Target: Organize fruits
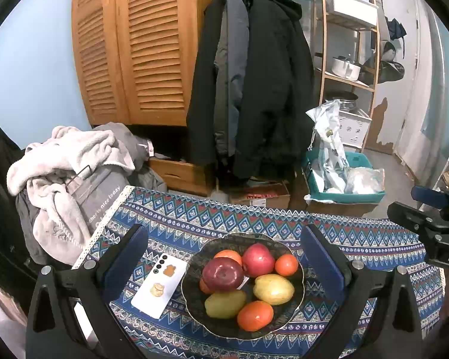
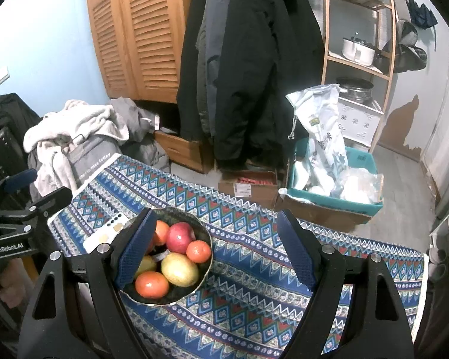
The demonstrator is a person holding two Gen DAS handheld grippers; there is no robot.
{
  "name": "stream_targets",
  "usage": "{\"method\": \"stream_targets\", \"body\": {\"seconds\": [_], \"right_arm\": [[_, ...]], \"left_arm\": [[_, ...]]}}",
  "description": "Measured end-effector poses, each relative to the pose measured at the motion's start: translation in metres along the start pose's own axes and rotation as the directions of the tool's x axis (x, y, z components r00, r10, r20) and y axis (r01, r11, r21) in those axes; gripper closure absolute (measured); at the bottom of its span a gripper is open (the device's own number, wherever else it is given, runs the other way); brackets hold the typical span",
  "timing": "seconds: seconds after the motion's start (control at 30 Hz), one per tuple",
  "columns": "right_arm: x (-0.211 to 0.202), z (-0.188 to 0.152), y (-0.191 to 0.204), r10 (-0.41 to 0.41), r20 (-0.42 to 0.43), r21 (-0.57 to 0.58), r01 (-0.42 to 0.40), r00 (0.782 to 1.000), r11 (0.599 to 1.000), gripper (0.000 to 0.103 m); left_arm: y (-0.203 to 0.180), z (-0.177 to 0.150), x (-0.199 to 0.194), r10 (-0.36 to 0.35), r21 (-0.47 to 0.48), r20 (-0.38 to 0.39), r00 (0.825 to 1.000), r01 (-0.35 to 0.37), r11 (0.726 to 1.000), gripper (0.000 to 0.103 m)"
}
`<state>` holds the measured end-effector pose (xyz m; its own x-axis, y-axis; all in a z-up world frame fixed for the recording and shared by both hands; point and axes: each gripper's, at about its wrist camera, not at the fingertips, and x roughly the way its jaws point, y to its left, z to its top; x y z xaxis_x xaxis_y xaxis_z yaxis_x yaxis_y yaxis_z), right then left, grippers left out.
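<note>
A dark bowl (image 1: pixel 194 296) stands on the patterned tablecloth and holds fruit: a dark red apple (image 1: pixel 223 273), a pink-red apple (image 1: pixel 258 259), two yellow-green mangoes (image 1: pixel 273 289) and several oranges (image 1: pixel 255 315). My left gripper (image 1: pixel 224 257) is open and empty, with the bowl between and below its fingers. My right gripper (image 2: pixel 215 239) is open and empty above the cloth, just right of the bowl (image 2: pixel 205 272); its left finger (image 2: pixel 134 254) hides part of the fruit. The pink-red apple (image 2: pixel 181 237) and an orange (image 2: pixel 151 284) show there.
A white phone (image 1: pixel 160 284) lies on the cloth left of the bowl. The blue patterned tablecloth (image 2: pixel 254 299) covers the table. Piled clothes (image 1: pixel 66 179) sit at the left. Beyond the far edge are hanging coats (image 1: pixel 254 89), a cardboard box and a teal crate (image 2: pixel 332 179).
</note>
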<state>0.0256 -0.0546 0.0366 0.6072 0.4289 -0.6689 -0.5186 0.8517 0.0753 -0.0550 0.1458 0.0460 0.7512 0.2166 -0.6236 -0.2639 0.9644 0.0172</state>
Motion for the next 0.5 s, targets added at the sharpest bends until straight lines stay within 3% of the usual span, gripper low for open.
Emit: {"method": "stream_targets", "body": {"seconds": [0.5], "right_arm": [[0.0014,-0.0008,-0.0017,0.0,0.0,0.003,0.0,1.0,1.0,0.021]], "left_arm": [[-0.0001,0.0004,0.0003,0.001,-0.002,-0.004,1.0,-0.001,1.0,0.0]]}}
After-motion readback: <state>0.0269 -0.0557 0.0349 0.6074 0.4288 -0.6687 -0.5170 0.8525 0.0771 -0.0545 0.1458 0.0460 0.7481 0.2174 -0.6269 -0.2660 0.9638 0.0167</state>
